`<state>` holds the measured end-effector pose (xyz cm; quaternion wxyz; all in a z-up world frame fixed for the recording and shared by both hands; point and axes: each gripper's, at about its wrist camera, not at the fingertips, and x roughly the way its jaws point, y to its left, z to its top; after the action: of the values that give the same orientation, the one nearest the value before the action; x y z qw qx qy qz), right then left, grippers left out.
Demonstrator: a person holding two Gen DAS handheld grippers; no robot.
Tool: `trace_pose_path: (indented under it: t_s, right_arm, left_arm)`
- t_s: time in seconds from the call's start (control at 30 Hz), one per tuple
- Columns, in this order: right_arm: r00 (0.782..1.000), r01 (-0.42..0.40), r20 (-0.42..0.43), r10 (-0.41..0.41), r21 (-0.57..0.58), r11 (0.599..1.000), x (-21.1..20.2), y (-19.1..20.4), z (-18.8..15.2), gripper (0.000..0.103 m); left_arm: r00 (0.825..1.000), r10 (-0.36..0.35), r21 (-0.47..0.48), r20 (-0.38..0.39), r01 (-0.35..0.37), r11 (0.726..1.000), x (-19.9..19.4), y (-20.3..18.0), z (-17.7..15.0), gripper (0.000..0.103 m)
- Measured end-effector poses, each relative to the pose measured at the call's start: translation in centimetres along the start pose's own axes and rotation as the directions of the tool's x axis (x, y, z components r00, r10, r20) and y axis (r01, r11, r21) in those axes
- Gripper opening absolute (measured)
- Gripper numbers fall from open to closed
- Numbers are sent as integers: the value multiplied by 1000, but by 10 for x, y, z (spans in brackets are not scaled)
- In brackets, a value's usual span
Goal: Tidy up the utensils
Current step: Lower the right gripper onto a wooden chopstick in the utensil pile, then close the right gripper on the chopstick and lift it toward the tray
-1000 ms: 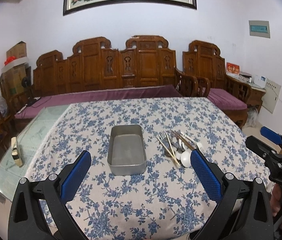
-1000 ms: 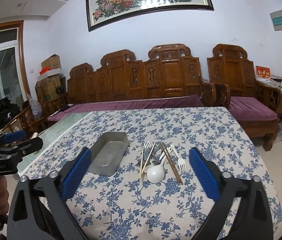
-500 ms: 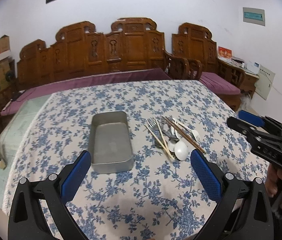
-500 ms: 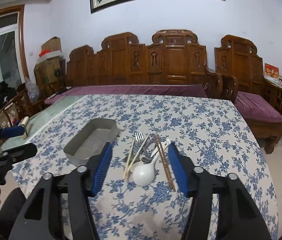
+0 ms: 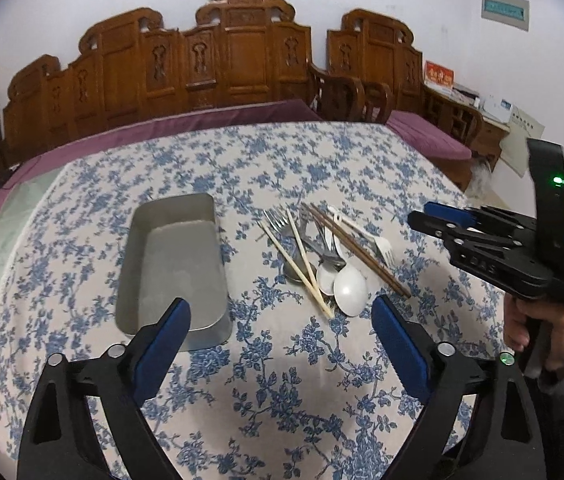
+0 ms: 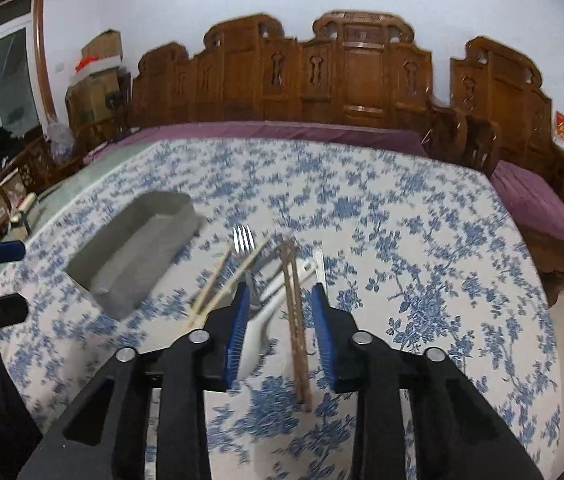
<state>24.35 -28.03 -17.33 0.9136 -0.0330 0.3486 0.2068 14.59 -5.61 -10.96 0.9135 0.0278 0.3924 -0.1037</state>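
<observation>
Writing: I am reading raised letters on the side of my right gripper [image 5: 437,220] in the left wrist view, but they are too small to make out; a red card on the side cabinet carries gold marks I cannot read.
Utensil pile: it is lying on the floral tablecloth [image 5: 282,380], at about 3 o'clock from the metal tray [image 5: 174,264], close beside it but apart.
Dark chopsticks: the pair [image 6: 295,320] is lying together, long axis running 12 to 6 o'clock in the right wrist view, near ends toward me.
Pale chopsticks: the pair [image 5: 301,264] is crossing near its near tips, running 11 to 5 o'clock in the left wrist view.
White spoon: its bowl [image 5: 349,288] is facing me, handle pointing away to 12 o'clock.
Metal fork: its tines [image 6: 243,238] are pointing away from me, 12 o'clock.
Tray: it is sitting with its long axis 12 to 6 o'clock, slightly leaning.
Right gripper: my jaws are closing, with the dark chopsticks and the spoon handle between them; pads not pressing yet.
Left gripper: my left gripper [image 5: 282,332] is hovering with jaws wide apart and just closing a little, nothing between them but cloth, its left finger over the tray's near corner.
</observation>
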Motion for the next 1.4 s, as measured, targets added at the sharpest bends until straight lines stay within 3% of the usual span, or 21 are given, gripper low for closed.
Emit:
trace_pose_path:
  t_s: [0.37, 0.7, 0.83, 1.03, 1.4]
  right_arm:
    - [979, -100, -173, 106, 38, 994, 70, -18, -26, 6]
    - [963, -74, -255, 84, 46, 996, 87, -24, -38, 6]
    - [961, -50, -273, 44, -13, 999, 92, -18, -39, 7]
    - [962, -38, -272, 26, -40, 998, 95, -15, -38, 7]
    - [970, -70, -233, 75, 30, 997, 80, -25, -31, 6]
  left_arm:
    - [997, 0, -4, -73, 0, 1000, 42, -2, 2, 80]
    - [991, 0, -8, -131, -1, 1000, 75, -6, 0, 76]
    - [989, 6, -13, -145, -8, 1000, 84, -7, 2, 70]
    - [984, 22, -27, -176, -27, 999, 104, -10, 8, 61]
    - [971, 18, -81, -239, -38, 996, 148, -8, 14, 41]
